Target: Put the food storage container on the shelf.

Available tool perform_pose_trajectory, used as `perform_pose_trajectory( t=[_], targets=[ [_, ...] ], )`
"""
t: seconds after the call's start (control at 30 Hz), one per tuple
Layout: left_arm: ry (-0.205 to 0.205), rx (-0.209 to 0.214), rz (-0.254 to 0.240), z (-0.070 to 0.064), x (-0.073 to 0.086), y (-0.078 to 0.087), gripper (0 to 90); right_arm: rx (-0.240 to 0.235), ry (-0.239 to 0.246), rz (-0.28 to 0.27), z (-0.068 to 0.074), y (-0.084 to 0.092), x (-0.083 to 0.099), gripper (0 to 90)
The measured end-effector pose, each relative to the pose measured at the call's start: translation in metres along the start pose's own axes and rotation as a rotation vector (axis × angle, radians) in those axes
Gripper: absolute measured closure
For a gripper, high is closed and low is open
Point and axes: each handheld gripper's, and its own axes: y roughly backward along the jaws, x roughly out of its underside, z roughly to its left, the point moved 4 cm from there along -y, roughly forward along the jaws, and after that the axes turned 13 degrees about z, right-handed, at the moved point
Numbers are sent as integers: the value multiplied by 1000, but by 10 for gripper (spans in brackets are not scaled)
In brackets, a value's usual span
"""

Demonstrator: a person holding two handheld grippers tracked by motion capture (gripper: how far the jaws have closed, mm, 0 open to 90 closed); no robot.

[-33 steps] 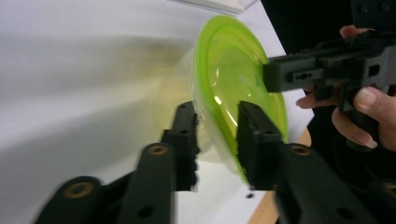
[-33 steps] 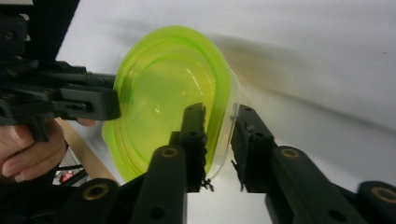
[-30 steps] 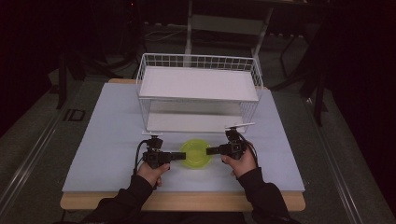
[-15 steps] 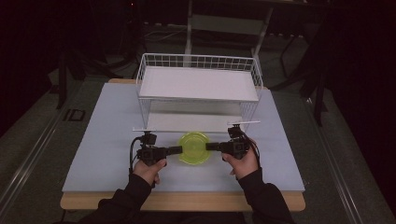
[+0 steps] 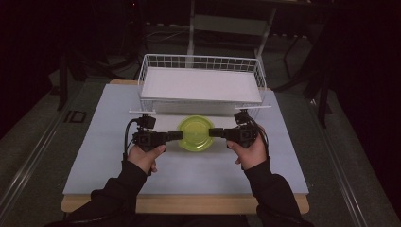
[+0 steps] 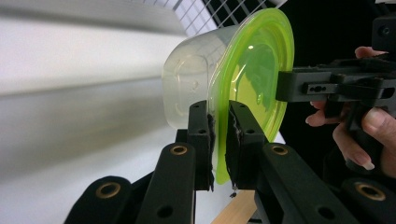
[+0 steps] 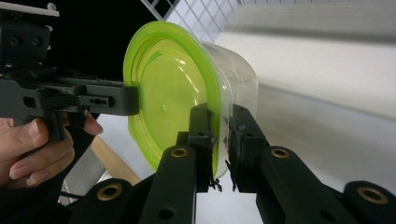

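The table [image 5: 94,156] under its pale mat lay mostly bare, with open surface on both your sides and between you and the load. The white wire basket [image 5: 201,64] stood across the far half, its front rail just beyond your hands, so that was the edge that bounded any move forward.

Between the basket and you sat the clear container with the green lid [image 5: 195,133], carried on its two opposite sides. Whether it was touching the mat or just off it could not be told from above.

Your left gripper [image 5: 176,135] was clamped on the lid's rim, as the left gripper view showed, and your right gripper [image 5: 213,133] was closed on the rim at the opposite side.

You held only a thin, flexible lip at each end, so the step probably called for level, matched hands: any twist or uneven pull could have peeled the lid or let the rim slip. Lifting high enough to pass the basket's front rail, if that was the aim, looked the main clearance to mind.
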Motion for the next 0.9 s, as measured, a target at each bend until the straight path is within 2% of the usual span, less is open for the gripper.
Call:
perform_pose_trajectory(
  t=[0.13,0.3,0.33,0.37,0.4,0.47,0.5,0.67,0.77,0.83,0.9],
  targets=[
    [-11,-3,-25,-5,-14,9,818,6,12,-22,8,11,-18,809],
    [-20,7,-62,-11,-35,17,818,3,9,-47,10,21,-34,809],
    [-25,0,-71,-13,-39,19,818,1,6,-54,10,25,-42,809],
    [-29,-5,-74,-14,-44,20,818,1,6,-54,10,25,-42,809],
    [-32,-16,-81,-17,-53,21,817,13,2,-64,10,28,-50,808],
    [-31,-16,-83,-18,-59,22,816,10,-4,-68,10,30,-54,808],
    [-34,-26,-86,-19,-65,23,816,5,-15,-75,8,34,-63,808],
    [-47,-71,-96,-23,-89,26,814,8,-39,-90,5,39,-79,808],
    [-38,-66,-89,-21,-106,26,812,6,-56,-97,3,42,-92,808],
    [-39,-78,-83,-20,-113,24,810,22,-61,-99,1,43,-99,808],
    [-30,-75,-86,-16,-121,23,809,15,-73,-97,-1,44,-106,808]
  ],
)
